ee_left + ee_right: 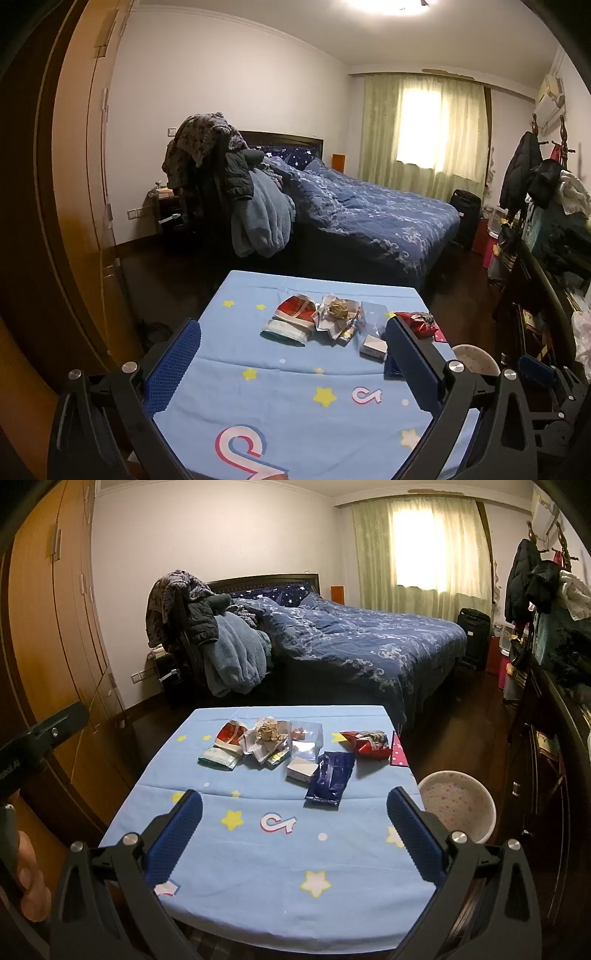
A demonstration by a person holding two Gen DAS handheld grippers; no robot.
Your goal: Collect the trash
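Trash lies in a loose group on the far half of the table [258, 849], which has a light blue cloth with yellow stars on it. At the left of the group is a red and white wrapper [231, 734], and just in front of it a pale green packet [218, 757]. Beside them sits a crumpled brown paper ball [269, 730] on top of some creased white paper. To the right of the ball stands a clear plastic box [306, 738], and in front of that a small white carton [302, 770]. A dark blue pouch [330, 778] lies flat next to the carton, touching it. Further right, near the table edge, is a red snack bag [365, 743].

A white basin with pink dots [456, 805] stands lower, beside the right edge of the table.

The left gripper [293, 363] hovers over the near part of the cloth with its two blue padded fingers wide apart and nothing between them. The right gripper [295, 836] is the same: fingers spread, holding nothing, over the near part of the table, well apart from the trash.

Behind the table is a bed with a dark blue cover [369, 642], with clothes piled at its left end. A wooden wardrobe [48, 627] fills the left wall
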